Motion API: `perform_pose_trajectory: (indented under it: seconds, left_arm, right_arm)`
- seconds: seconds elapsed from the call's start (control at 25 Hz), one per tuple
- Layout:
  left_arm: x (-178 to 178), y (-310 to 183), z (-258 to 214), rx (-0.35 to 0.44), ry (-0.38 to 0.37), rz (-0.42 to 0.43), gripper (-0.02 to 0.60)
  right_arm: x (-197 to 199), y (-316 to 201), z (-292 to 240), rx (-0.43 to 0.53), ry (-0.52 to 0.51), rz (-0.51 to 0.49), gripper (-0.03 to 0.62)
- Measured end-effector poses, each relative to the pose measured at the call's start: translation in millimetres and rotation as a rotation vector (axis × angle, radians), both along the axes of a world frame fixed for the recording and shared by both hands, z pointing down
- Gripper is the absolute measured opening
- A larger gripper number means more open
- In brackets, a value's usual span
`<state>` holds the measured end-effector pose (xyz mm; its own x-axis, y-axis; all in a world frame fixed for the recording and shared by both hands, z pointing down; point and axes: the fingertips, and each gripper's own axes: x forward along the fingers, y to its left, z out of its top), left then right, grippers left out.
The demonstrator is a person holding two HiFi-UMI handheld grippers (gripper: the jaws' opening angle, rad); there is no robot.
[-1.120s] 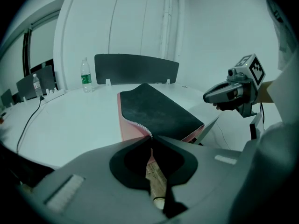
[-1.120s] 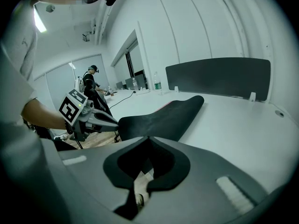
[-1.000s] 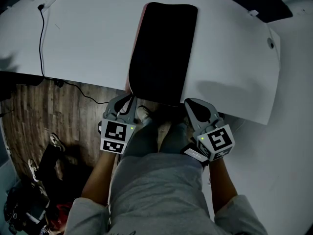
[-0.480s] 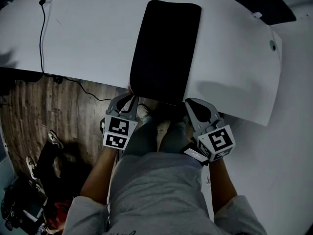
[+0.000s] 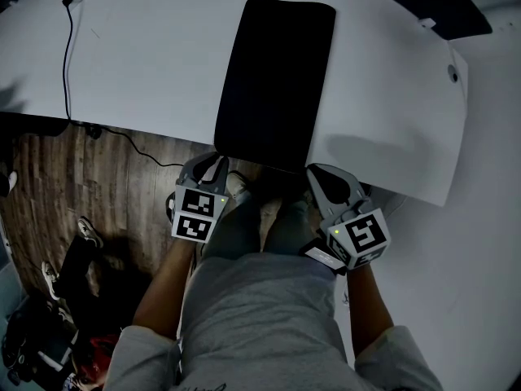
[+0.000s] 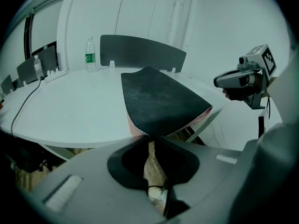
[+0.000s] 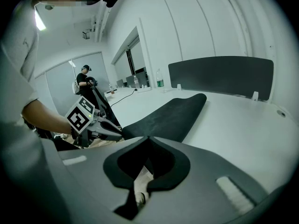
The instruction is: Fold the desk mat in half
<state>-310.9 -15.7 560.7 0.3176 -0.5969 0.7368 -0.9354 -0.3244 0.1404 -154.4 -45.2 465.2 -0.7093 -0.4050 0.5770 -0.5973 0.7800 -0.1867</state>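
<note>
- Broadly, a white, curved table (image 5: 146,63) fills the upper half of the head view, and a wooden floor (image 5: 89,177) shows below its near edge.
- At the far side of the table stands a dark panel (image 6: 140,50).
- On the table lies the black mat (image 5: 277,80), already doubled over. It runs lengthwise away from the person, and its near end juts a little past the table's near edge. The left gripper view shows a pink under-layer peeping out along the left edge and near end.
- Both tongs sit low at that near end, one at each corner, over the person's grey-clad lap.
- The left tongs (image 5: 215,161) are at the mat's near left corner. Their jaws have just been opening and now stand a narrow slit apart. The corner lies right at the tips, and the pads do not press on it.
- The right tongs (image 5: 316,172) are at the near right corner. Their tips meet, with only a thin gap further back. The mat's edge is just behind the tips, and I cannot tell whether they nip it.
- A black cable (image 5: 68,55) trails across the table's left part and over its edge.
- A water bottle (image 6: 90,55) stands upright near the panel's left end, well apart from the mat.
</note>
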Motion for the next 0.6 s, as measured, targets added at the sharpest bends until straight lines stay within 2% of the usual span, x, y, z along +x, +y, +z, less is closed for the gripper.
perform_pose_trajectory:
  seconds: [0.32,0.6]
  left_arm:
    - [-0.8,3.4,1.3,-0.011,-0.032,0.005,0.064]
    - [-5.1,7.7,-15.2,0.027,-0.059,-0.033,0.034]
  right_arm:
    - [4.4,4.0,-0.8,0.002,-0.001,0.007,0.008]
    - [9.0,1.0,-8.5,0.023,-0.023,-0.023,0.008]
